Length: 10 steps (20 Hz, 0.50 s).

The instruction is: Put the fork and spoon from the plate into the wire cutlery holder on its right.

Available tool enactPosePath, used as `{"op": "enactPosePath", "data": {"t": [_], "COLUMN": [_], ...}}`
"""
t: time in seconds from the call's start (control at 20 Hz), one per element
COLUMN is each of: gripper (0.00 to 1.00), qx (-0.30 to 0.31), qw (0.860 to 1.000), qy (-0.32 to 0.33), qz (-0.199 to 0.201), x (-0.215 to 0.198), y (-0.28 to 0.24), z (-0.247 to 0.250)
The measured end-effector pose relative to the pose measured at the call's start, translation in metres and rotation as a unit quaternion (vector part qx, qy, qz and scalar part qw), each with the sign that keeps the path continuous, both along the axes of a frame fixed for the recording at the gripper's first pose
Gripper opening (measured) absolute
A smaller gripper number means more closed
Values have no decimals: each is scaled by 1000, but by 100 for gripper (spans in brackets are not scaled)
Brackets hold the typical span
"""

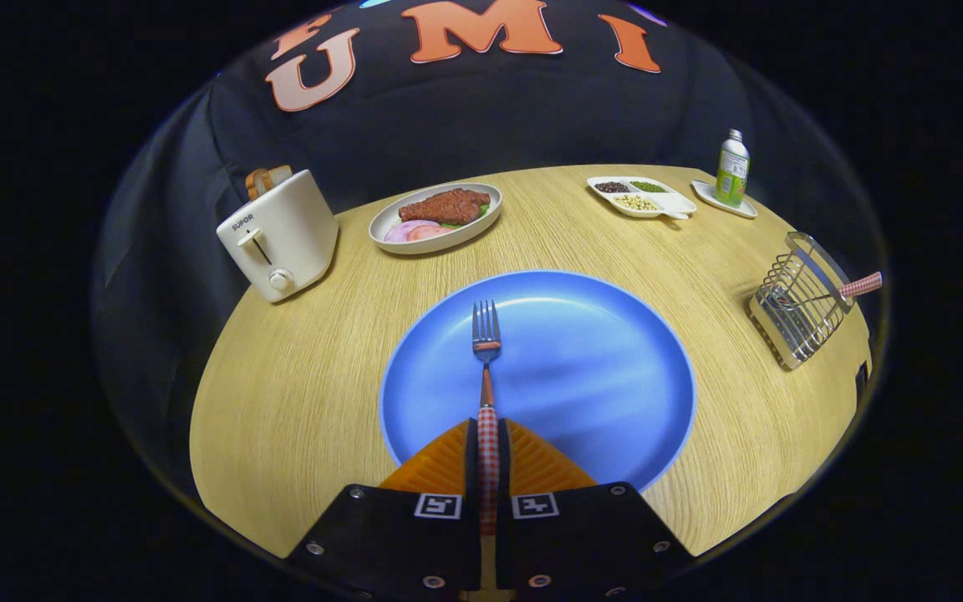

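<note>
The gripper (488, 456) points straight ahead toward twelve o'clock, low over the near rim of the blue plate (582, 368). Its two fingers are clenched on the checked handle of the fork (486, 368), one pressing from each side. The fork runs out from between the fingers toward twelve o'clock, tines farthest away, over the middle of the plate; whether the tines touch the plate or hang just above it cannot be told.

The wire cutlery holder (799, 301) stands at about two o'clock from the plate, near the table's right edge and well apart from the fork. The spoon (833, 293) is already in it, leaning, its checked handle sticking out past the holder's rim toward three o'clock.

Beyond the plate on the wooden table (298, 385) nothing lies between the fork and the holder but bare wood. At ten o'clock stands a cream toaster (279, 234) with slices of bread (267, 179) poking from its top; the word "SUPOR" reads on its side. At eleven o'clock an oval dish (435, 217) carries a piece of steak and pink slices. At one o'clock sits a divided white tray (642, 197) with dark, green and pale beans in separate compartments, and just beside it, farther right, a green-labelled bottle (732, 169) stands upright on a small white saucer (724, 201); its label is too small to read.
</note>
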State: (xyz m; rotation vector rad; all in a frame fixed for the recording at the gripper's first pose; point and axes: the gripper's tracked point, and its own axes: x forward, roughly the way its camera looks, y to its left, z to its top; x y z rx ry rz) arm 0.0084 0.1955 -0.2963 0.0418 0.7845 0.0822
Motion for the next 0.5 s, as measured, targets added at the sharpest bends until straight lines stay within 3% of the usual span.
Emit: {"op": "enactPosePath", "data": {"t": [0.5], "gripper": [8], "qx": [-49], "qw": [997], "qy": [23], "qz": [62], "x": [3], "y": [-109], "z": [94]}}
